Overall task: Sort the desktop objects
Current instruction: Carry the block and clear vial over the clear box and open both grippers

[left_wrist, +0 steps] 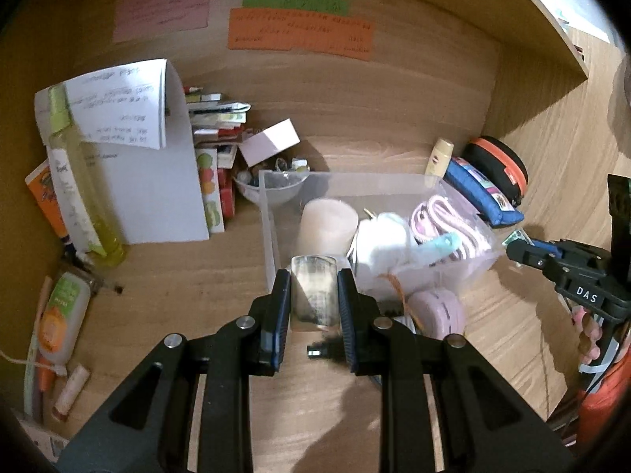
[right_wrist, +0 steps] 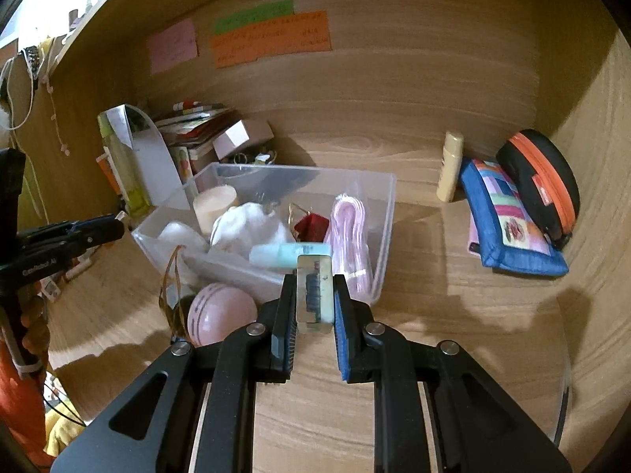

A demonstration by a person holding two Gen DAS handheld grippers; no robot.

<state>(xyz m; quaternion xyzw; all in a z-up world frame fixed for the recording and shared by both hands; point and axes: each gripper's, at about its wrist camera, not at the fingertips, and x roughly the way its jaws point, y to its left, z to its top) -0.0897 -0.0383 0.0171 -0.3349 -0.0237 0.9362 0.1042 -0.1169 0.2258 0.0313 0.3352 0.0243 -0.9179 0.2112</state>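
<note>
Left claw (left_wrist: 314,289): clenched on a small clear box (left_wrist: 314,295), which is pinched between the two blue pads and raised off the surface (left_wrist: 177,283); dark contents are seen through its walls, too blurred to be named.
Right claw (right_wrist: 315,295): clenched on a second small clear case (right_wrist: 314,291), held upright between the pads; a dark strip and a pale green edge are seen inside it.
Held things, place: each is carried just in front of the near wall of the clear plastic bin (left_wrist: 272,228).
Bin contents: a cream candle (left_wrist: 327,224), white fluffy material (left_wrist: 384,240), a pale blue tube (right_wrist: 284,255), a coiled pink cable (right_wrist: 349,232) and a dark red piece (right_wrist: 311,226) are seen lying inside.
Beside the bin: a pink round case (right_wrist: 221,311) is seen on the surface, touching the bin's near wall.
Right of the bin: a blue patchwork pouch (right_wrist: 508,220) is laid against a black case with an orange zip (right_wrist: 540,181); a cream bottle (right_wrist: 449,165) is stood near them.
Left of the bin: a yellow-green spray bottle (left_wrist: 79,181), folded papers (left_wrist: 130,118) and stacked booklets (left_wrist: 217,118) are gathered at the back wall.
Back wall: pink, green and orange notes (left_wrist: 299,33) are stuck there.
</note>
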